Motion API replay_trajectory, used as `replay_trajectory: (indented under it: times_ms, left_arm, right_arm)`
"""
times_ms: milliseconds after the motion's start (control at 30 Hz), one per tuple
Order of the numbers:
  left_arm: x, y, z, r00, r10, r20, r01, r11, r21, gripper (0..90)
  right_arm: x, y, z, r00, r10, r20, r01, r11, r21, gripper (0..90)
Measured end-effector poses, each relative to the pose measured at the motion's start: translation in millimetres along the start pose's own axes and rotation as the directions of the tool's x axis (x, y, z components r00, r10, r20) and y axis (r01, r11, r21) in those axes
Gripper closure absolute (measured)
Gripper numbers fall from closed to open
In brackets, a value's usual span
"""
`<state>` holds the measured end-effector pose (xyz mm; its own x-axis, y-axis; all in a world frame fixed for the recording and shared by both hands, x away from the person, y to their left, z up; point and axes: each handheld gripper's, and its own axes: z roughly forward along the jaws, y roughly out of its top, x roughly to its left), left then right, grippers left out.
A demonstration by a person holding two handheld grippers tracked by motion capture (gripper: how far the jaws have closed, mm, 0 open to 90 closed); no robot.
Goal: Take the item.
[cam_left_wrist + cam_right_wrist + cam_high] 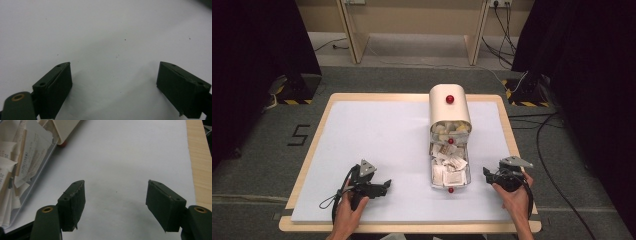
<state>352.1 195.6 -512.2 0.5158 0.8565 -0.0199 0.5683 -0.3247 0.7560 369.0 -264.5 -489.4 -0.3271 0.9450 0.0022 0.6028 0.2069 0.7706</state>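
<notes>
High view: right tool point(486, 173), jaws apart, beside drawer point(450, 172).

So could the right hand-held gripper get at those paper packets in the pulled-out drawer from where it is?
Probably yes: the right hand-held gripper stands open beside the clear pulled-out drawer, whose white paper packets lie uncovered, with bare white tabletop between.

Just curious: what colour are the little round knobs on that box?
Red knobs, clearest in the high view.
</notes>
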Motion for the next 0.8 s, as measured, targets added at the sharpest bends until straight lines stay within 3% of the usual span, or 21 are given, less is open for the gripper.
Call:
replay_trajectory:
  times_ms: [800]
  left_arm:
    - [0.0, 0.0, 0.0, 1.0, 0.0, 0.001, 0.0, 1.0, 0.0, 12.1]
  right_arm:
    - [13.8, 12.6, -12.6, 0.9994, -0.023, -0.026, 0.022, 0.998, -0.056, 33.1]
